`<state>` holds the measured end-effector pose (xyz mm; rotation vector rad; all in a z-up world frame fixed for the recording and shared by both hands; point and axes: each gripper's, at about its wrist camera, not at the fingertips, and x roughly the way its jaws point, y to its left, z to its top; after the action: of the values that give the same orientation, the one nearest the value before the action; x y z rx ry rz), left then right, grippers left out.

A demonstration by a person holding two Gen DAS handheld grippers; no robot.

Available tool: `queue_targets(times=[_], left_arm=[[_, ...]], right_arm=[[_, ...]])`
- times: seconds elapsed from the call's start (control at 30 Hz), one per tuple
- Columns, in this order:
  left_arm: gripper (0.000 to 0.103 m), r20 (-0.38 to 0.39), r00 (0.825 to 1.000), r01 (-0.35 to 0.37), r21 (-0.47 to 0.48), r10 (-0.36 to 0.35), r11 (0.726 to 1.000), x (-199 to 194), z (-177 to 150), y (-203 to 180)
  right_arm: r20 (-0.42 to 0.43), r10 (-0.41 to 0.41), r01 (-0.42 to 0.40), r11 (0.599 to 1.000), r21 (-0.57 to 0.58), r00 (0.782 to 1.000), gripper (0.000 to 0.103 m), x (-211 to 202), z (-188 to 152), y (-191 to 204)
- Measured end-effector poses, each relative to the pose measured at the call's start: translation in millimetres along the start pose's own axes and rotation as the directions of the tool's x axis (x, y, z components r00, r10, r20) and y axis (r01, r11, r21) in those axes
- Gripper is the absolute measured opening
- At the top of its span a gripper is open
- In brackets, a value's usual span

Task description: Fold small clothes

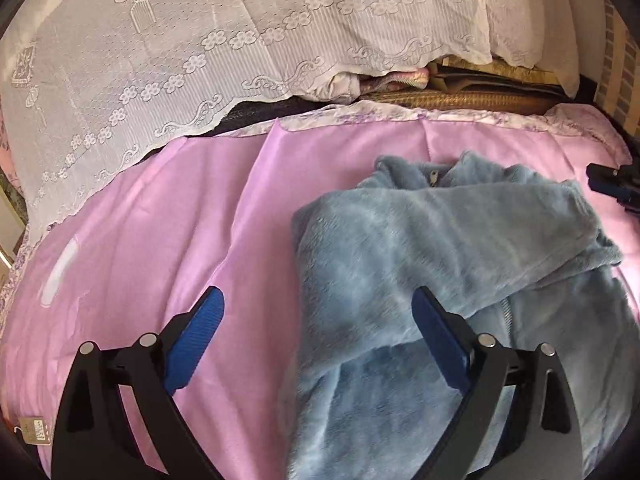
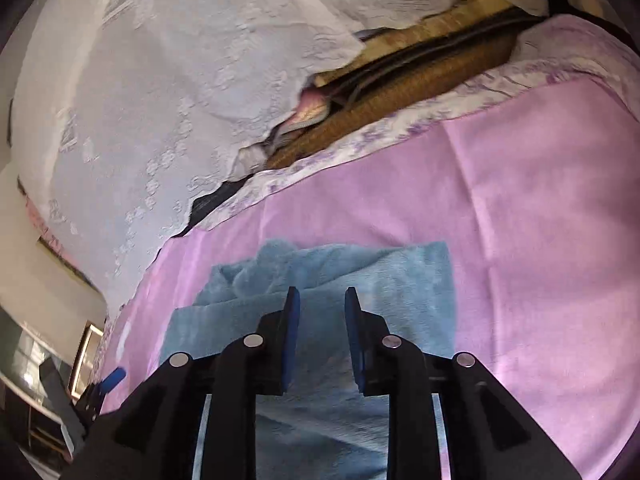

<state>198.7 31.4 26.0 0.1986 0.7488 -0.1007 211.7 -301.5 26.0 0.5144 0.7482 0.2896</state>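
The fleece [image 1: 440, 248] lay half-folded on the pink bed [image 1: 160, 240]. Both claws hung empty above it, left claw [image 1: 316, 312] wide apart, right claw [image 2: 322, 304] narrowly parted. Next fold probably needed a fresh edge grip.

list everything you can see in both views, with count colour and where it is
fleece jacket: one, light blue, zipped front, lying loosely folded on the sheet
sheet: one, pink with a pale floral border, spread over the bed
lace cloth: one, white, draped over a pile behind the sheet
woven mat: one, brown, at the far edge under the lace cloth
paper tag: one, beige, at the near left edge of the sheet
left gripper: one, black with blue pads, open wide over the jacket's left edge
right gripper: one, black with blue pads, narrowly open above the jacket, holding nothing
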Motion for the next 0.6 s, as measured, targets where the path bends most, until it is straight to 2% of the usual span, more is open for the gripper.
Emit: queue_targets(times=[0.03,0.07,0.13,0.17,0.2,0.23,0.27,0.3,0.33,0.37,0.43,0.47,0.53,0.6], left_arm=[[0.093,-0.001,1.000,0.026,-0.006,-0.026,1.000,3,6,-5],[0.094,-0.005,0.999,0.050,-0.013,-0.050,0.999,9,10,-10],[0.096,-0.038,0.997,0.070,-0.021,-0.071,0.997,28,15,-19],[0.096,-0.068,0.996,0.060,-0.028,-0.061,0.998,41,15,-21],[0.096,-0.111,0.993,0.042,-0.038,-0.046,0.998,57,13,-21],[0.098,-0.166,0.985,0.035,-0.051,-0.043,0.998,74,8,-19],[0.099,-0.219,0.973,0.050,-0.079,-0.066,0.996,92,2,-14],[0.099,-0.236,0.963,0.097,-0.139,-0.128,0.986,101,-4,-5],[0.099,-0.229,0.954,0.148,-0.210,-0.196,0.966,104,-7,6],[0.099,-0.222,0.947,0.174,-0.253,-0.232,0.952,104,-8,15],[0.099,-0.204,0.954,0.157,-0.285,-0.220,0.946,96,-7,24],[0.098,-0.174,0.962,0.154,-0.288,-0.210,0.945,88,-6,26],[0.098,-0.099,0.973,0.176,-0.276,-0.210,0.945,70,0,28],[0.098,-0.046,0.961,0.250,-0.265,-0.271,0.931,54,3,25]], right_arm=[[-0.025,0.029,-0.030,0.999,-0.025,0.999,0.039,7,-2,9],[-0.046,0.043,-0.045,0.998,-0.047,0.998,0.043,15,-5,15],[-0.087,0.026,-0.032,0.997,-0.071,0.996,0.052,35,-9,18],[-0.109,0.003,-0.011,0.998,-0.068,0.994,0.053,44,-11,12],[-0.127,-0.015,0.010,0.999,-0.046,0.992,0.053,53,-11,0],[-0.140,0.012,-0.013,1.000,-0.005,0.990,0.050,58,-11,-14],[-0.144,0.062,-0.056,0.997,0.047,0.988,0.046,59,-10,-27],[-0.143,0.102,-0.088,0.991,0.105,0.984,0.037,58,-7,-39],[-0.141,0.130,-0.108,0.982,0.158,0.981,0.033,55,-5,-48],[-0.128,0.153,-0.125,0.972,0.199,0.980,0.033,51,-4,-55],[-0.106,0.138,-0.112,0.968,0.224,0.985,0.036,40,-4,-55],[-0.097,0.119,-0.097,0.973,0.208,0.988,0.041,32,-4,-50],[-0.072,0.067,-0.057,0.990,0.130,0.995,0.067,16,-7,-31],[-0.067,0.036,-0.033,0.999,0.041,0.997,0.072,9,-12,-8]])
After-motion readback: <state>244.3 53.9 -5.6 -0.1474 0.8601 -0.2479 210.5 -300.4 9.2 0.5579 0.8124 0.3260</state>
